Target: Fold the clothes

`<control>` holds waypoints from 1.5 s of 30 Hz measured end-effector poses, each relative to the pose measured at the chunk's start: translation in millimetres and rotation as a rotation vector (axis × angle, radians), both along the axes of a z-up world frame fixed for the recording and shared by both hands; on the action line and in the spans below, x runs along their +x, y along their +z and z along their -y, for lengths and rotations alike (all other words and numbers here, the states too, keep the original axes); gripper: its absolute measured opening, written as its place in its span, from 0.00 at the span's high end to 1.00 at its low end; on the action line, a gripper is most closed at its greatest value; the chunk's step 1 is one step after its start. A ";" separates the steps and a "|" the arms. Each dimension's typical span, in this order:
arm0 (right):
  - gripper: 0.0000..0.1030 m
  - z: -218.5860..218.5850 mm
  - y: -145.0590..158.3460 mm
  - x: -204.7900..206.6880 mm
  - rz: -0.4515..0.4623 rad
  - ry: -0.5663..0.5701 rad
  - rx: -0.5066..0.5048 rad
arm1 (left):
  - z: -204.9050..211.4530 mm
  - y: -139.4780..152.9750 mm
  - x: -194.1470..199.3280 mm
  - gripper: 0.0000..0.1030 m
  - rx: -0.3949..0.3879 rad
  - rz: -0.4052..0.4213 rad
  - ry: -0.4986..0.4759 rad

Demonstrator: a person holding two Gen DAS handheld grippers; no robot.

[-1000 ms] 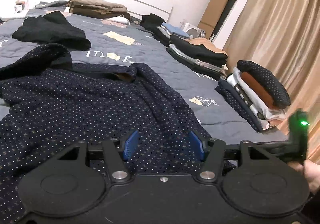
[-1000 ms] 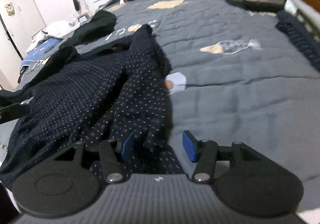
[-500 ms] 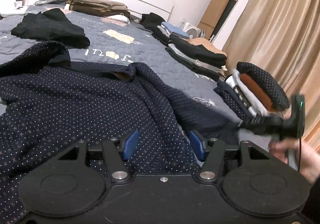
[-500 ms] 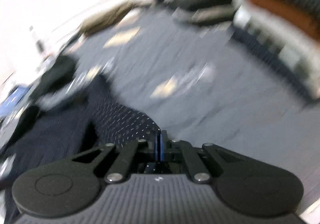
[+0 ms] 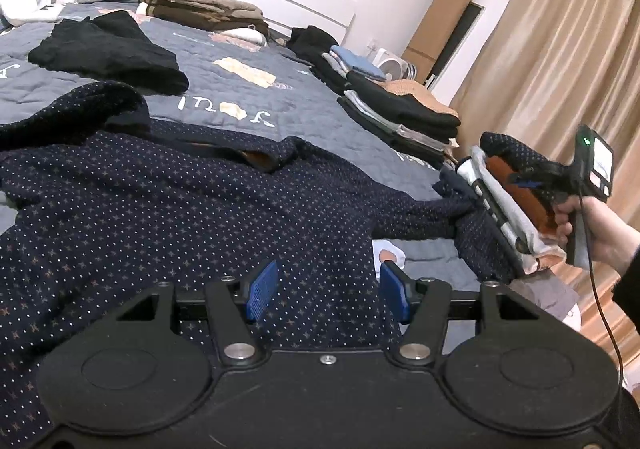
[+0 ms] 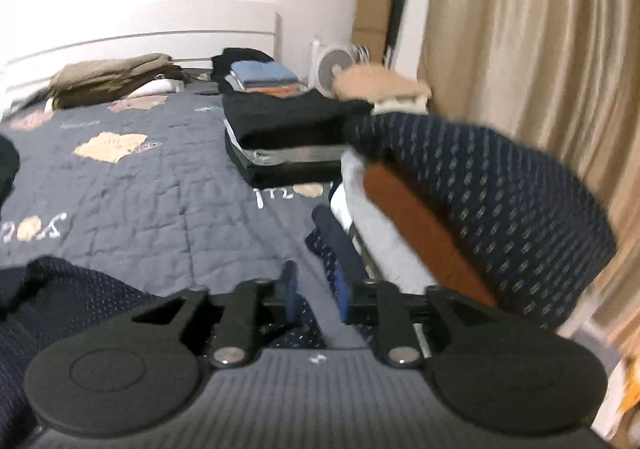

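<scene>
A navy dotted garment (image 5: 168,209) lies spread on the grey quilt (image 5: 304,109), one sleeve (image 5: 416,217) drawn out to the right. My left gripper (image 5: 328,291) hovers low over its near hem, open, with cloth below the blue pads but not pinched. My right gripper (image 6: 316,295) is lifted above the sleeve's end (image 6: 72,301), and its jaws are opening with nothing pressed between them. The left wrist view shows that right gripper (image 5: 524,179) in a hand in front of a folded stack.
A tilted stack of folded clothes (image 6: 460,217) sits close on the right at the bed's edge. More stacks (image 6: 288,129) lie behind it, with a loose black garment (image 5: 108,49), brown folded clothes (image 5: 200,7) by the headboard and a beige curtain (image 5: 560,49).
The right gripper shut on the sleeve, dragged it out to the right and rose, then its jaws parted; its view swung toward the stacks. The left gripper stayed still and open.
</scene>
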State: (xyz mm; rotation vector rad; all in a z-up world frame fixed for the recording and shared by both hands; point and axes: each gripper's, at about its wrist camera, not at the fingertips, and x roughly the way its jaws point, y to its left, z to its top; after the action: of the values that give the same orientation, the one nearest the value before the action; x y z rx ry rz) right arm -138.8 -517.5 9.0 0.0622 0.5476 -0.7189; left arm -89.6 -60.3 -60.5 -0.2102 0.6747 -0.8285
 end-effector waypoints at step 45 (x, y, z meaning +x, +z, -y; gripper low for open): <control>0.96 22.0 -2.0 -107.6 0.134 -0.322 0.000 | 20.1 -3.3 -23.6 0.44 -0.143 -0.070 -0.225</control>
State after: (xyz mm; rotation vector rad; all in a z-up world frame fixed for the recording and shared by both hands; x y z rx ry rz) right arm -246.4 -539.5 7.0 0.2008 0.4126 -1.0209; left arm -113.2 -80.5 -63.8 -0.2970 0.7139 -1.0908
